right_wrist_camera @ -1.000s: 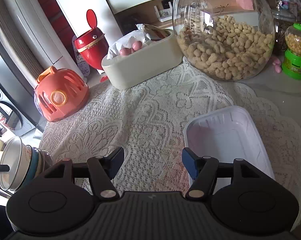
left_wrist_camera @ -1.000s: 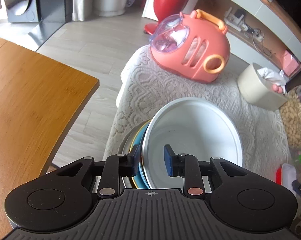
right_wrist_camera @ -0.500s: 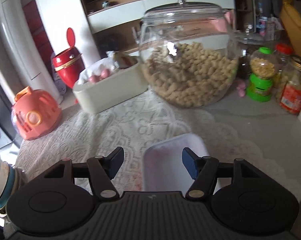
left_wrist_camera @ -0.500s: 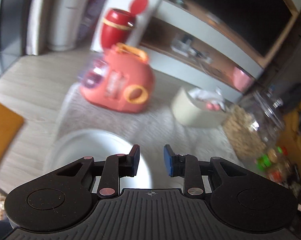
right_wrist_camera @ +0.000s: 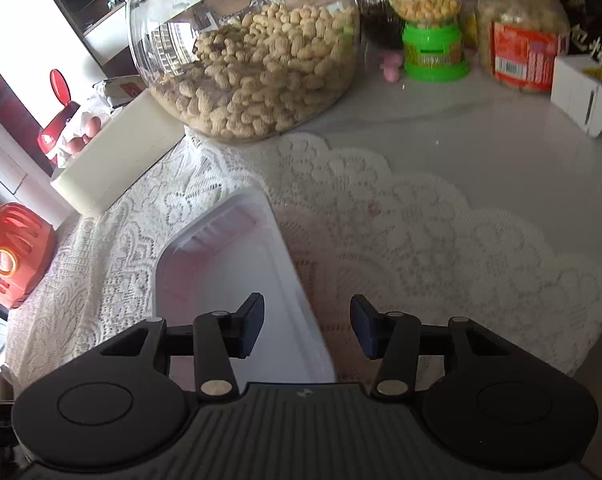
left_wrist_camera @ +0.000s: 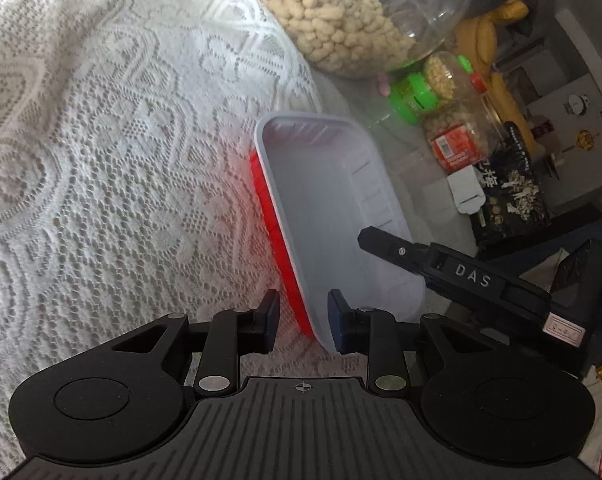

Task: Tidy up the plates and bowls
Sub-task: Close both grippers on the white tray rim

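Tray (left_wrist_camera: 333, 208) is the landmark here: a white rectangular one with a red underside, lying on the lace cloth (left_wrist_camera: 121, 160) that covers part of the tabletop, its long axis running away from both cameras toward the big peanut jar (right_wrist_camera: 245, 68). The left tool (left_wrist_camera: 301, 322) sits at the tray's near left corner, jaws narrowly apart and straddling the left rim, one pad outside by the red edge, one inside, not visibly pressing. The right tool (right_wrist_camera: 307, 326) straddles the opposite long rim near the same end (its jaws are closing, rim between them, pads not yet touching). Both stand about equally near, so a two-handed lift along the long sides looks likely. No plates or bowls show
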`<state>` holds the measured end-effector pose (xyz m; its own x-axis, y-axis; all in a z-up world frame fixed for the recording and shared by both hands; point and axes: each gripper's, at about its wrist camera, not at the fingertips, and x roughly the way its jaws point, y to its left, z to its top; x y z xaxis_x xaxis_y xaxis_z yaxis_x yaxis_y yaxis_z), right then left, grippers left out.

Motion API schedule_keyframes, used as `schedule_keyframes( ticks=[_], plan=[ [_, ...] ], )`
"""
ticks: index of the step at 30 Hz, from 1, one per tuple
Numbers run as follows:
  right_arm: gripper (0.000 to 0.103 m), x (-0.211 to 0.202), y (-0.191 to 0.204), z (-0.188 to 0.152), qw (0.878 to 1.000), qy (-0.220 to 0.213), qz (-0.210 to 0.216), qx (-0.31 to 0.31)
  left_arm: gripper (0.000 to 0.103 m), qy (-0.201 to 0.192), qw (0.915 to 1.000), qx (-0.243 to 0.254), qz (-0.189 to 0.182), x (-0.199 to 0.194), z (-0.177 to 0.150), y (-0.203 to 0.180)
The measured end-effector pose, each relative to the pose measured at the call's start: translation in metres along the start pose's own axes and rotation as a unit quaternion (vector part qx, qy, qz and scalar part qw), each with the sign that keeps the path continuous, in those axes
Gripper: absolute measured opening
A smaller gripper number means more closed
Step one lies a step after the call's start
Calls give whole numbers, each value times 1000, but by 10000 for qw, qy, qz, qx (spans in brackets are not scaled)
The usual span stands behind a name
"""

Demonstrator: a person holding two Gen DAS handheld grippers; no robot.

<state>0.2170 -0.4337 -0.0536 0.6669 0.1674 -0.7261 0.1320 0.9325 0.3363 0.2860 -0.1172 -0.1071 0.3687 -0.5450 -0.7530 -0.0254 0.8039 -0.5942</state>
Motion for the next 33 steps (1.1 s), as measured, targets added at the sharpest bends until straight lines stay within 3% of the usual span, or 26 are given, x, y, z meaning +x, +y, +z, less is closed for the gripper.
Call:
schedule_keyframes(
  ticks=[5,11,17,21,23,26,33],
  plan=[
    [42,1,22,-17,9981,318,432,-288,28,-148,9998,26,162,-22,-1,18],
    [43,8,81,-47,9886,807,853,-946,28,-273,9984,-260,421,-91,-32,58],
    [43,13,137,-93,9659,1439,1401,-1636,28,-116,9970,-313,703,-142,-83,88],
    [43,4,157,-116,9517,1661,1644,-1993,28,-433,9906,-352,1246,-151,-91,99],
    [43,-2,161,-118,9544,1522,1593,-2015,28,-664,9886,-360,1300,-151,-84,98],
    [43,-8,159,-109,9679,1032,1351,-1850,28,-896,9866,-296,1330,-146,-72,95],
    [42,15,154,-92,9772,853,1388,-1363,27,-608,9870,-19,1490,-127,-58,86]
  ],
)
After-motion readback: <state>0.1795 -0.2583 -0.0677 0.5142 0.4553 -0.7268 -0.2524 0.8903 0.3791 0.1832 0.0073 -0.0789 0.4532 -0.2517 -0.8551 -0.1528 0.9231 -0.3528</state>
